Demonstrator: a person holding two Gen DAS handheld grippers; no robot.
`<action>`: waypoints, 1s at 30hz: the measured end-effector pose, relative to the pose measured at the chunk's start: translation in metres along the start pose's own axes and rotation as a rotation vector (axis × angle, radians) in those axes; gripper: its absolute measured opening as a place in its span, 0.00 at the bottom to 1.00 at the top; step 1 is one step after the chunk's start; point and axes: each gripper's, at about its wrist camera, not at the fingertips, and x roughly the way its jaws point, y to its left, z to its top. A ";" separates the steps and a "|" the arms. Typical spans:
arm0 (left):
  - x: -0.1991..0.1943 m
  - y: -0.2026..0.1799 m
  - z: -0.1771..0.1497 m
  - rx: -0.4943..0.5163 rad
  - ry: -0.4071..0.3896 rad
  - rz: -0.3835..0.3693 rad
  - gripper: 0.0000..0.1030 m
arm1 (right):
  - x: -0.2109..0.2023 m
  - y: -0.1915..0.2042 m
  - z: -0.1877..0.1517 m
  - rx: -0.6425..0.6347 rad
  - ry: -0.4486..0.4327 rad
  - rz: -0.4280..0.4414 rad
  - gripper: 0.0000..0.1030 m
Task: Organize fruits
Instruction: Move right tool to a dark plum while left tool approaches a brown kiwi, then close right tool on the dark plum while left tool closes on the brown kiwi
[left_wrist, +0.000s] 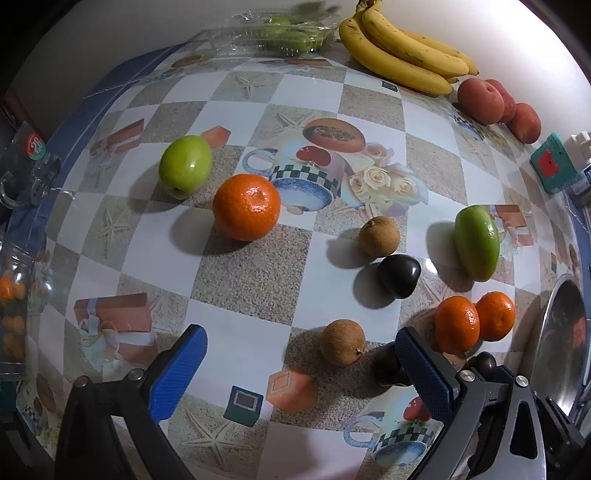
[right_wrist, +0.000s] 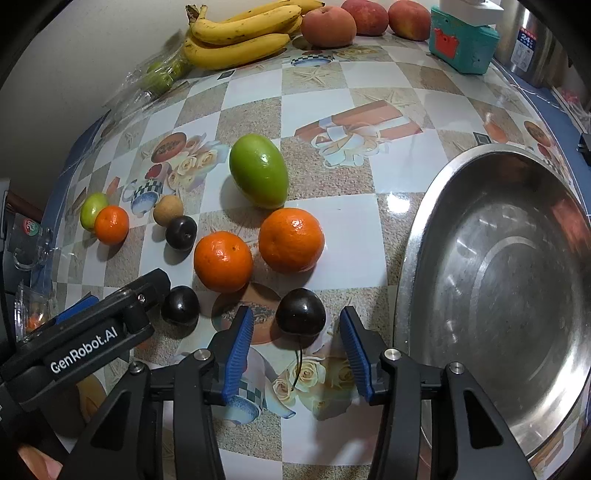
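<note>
In the right wrist view my right gripper (right_wrist: 295, 328) points down at the table with a dark cherry (right_wrist: 300, 312) between its blue pads (right_wrist: 240, 339). A gap shows on each side of the cherry, so the pads do not press it. Its stem lies toward the camera. Just beyond sit two tangerines (right_wrist: 223, 260) and a green fruit (right_wrist: 258, 175). My left gripper (left_wrist: 299, 369) stands open over a brown longan (left_wrist: 342, 342). A second dark cherry (left_wrist: 388, 365) is half hidden behind its right finger. Further tangerines (left_wrist: 246, 206) and dark fruit (left_wrist: 399, 275) lie scattered.
A large steel bowl (right_wrist: 413, 240) stands empty at the right. Bananas (right_wrist: 240, 33), peaches (right_wrist: 328, 26), a teal box (right_wrist: 461, 44) and a steel cup (right_wrist: 532, 48) line the back edge. A clear plastic tub (left_wrist: 280, 37) of green fruit is at the back; a glass mug (left_wrist: 26, 184) is at the left edge.
</note>
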 end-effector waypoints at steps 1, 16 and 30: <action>0.000 0.000 0.000 0.000 0.000 -0.005 0.96 | 0.000 0.000 0.000 -0.002 0.000 -0.003 0.48; -0.001 -0.007 -0.003 -0.028 0.012 -0.107 0.45 | 0.001 0.000 0.000 -0.003 -0.002 -0.011 0.34; -0.006 -0.010 -0.002 -0.022 -0.004 -0.129 0.26 | -0.002 -0.002 0.000 0.011 -0.005 0.012 0.28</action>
